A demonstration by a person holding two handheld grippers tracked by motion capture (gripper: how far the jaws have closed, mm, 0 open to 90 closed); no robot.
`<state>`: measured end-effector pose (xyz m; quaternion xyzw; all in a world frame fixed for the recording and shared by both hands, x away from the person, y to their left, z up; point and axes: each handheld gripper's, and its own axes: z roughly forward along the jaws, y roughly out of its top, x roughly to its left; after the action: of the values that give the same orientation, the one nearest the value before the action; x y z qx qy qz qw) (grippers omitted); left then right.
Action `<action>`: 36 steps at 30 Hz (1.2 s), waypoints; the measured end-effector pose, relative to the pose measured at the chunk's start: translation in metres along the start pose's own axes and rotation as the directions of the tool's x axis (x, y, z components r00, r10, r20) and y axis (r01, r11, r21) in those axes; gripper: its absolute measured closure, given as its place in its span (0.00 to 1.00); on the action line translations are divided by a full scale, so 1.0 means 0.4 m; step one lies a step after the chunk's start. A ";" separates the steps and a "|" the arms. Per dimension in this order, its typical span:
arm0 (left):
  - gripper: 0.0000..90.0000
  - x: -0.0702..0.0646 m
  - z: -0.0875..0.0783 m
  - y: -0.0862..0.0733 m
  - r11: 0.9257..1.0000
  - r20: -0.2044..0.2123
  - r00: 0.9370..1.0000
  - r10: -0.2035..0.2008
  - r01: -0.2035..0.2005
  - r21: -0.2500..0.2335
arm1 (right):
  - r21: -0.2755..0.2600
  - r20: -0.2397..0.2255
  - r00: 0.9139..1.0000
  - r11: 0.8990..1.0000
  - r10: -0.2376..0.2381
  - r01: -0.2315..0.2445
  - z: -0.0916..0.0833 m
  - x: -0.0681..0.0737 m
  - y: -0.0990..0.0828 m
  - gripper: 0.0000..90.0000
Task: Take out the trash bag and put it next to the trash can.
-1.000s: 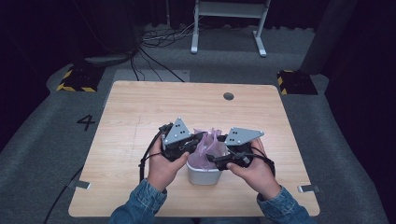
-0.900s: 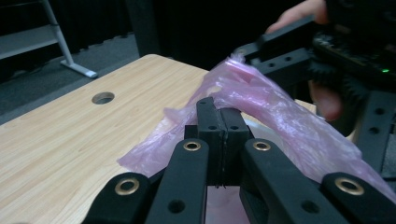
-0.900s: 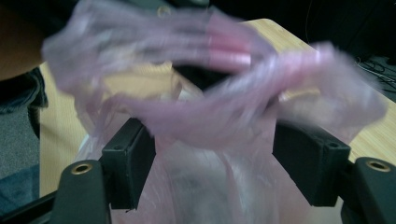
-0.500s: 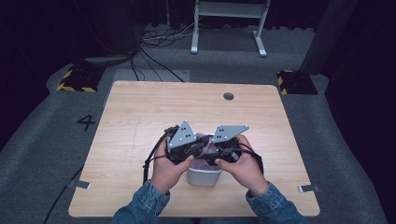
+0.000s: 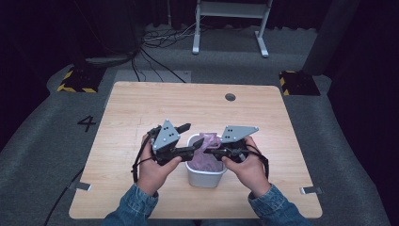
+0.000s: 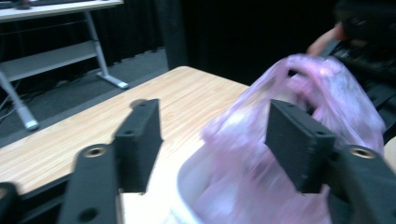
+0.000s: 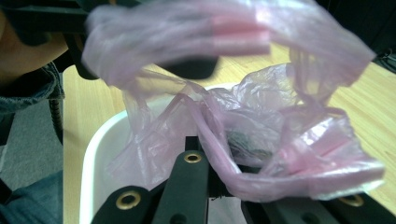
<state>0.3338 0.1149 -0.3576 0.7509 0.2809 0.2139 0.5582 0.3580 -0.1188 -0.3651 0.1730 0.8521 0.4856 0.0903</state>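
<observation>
Pink bag (image 5: 205, 155) sits in the white bin (image 5: 205, 177). Left gripper (image 5: 188, 139), at the bin's left rim, has just opened its jaws, holding nothing. Right gripper (image 5: 207, 151), just closing, is clamped on the bag.

Thin glossy plastic bag (image 5: 205, 155), matt wooden table (image 5: 141, 108)

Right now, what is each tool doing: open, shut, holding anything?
Left tool: jaws just opened, apart beside the pink plastic bag, gripping nothing.
Right tool: jaws just closed, shut on the pink plastic bag in the white bin.
</observation>
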 end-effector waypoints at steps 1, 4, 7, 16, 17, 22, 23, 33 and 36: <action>0.36 0.006 -0.007 -0.006 1.000 -0.007 1.000 -0.001 0.001 0.000 | -0.006 0.003 1.000 1.000 0.000 0.000 -0.001 0.000 -0.001 1.00; 0.34 0.018 -0.028 -0.023 1.000 -0.022 1.000 -0.004 0.004 0.019 | -0.017 0.011 1.000 1.000 0.001 -0.001 -0.007 0.001 -0.002 1.00; 0.33 0.020 -0.045 -0.045 0.999 -0.031 0.999 0.014 -0.012 0.045 | -0.027 0.018 1.000 1.000 0.003 -0.003 -0.013 -0.002 -0.003 1.00; 0.37 0.009 -0.045 -0.088 0.994 0.027 0.999 0.021 -0.023 0.105 | -0.057 0.040 0.999 0.998 0.012 -0.009 -0.027 -0.009 -0.001 1.00; 0.39 0.009 -0.041 -0.093 0.993 0.028 0.999 0.020 -0.023 0.112 | -0.064 0.042 0.999 0.998 0.012 -0.009 -0.031 -0.009 0.001 1.00; 0.39 0.004 -0.035 -0.107 0.996 0.044 0.999 0.014 -0.018 0.092 | -0.091 0.054 0.999 0.996 0.005 0.000 -0.049 -0.007 0.013 1.00; 0.39 0.002 -0.036 -0.108 0.996 0.045 0.999 0.015 -0.019 0.082 | -0.095 0.057 0.998 0.995 0.002 0.003 -0.053 -0.007 0.016 1.00; 0.30 0.004 -0.109 -0.096 0.998 -0.030 0.999 0.030 -0.029 0.049 | -0.125 0.091 0.995 0.991 -0.046 0.057 -0.098 0.001 0.058 1.00; 0.30 0.018 -0.143 -0.103 0.999 -0.044 0.999 0.010 -0.008 0.047 | -0.136 0.095 0.994 0.988 -0.059 0.072 -0.109 0.004 0.076 1.00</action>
<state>0.2955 0.1698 -0.3809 0.7600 0.2948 0.2263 0.5332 0.3490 -0.1386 -0.3166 0.1601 0.8164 0.5322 0.1568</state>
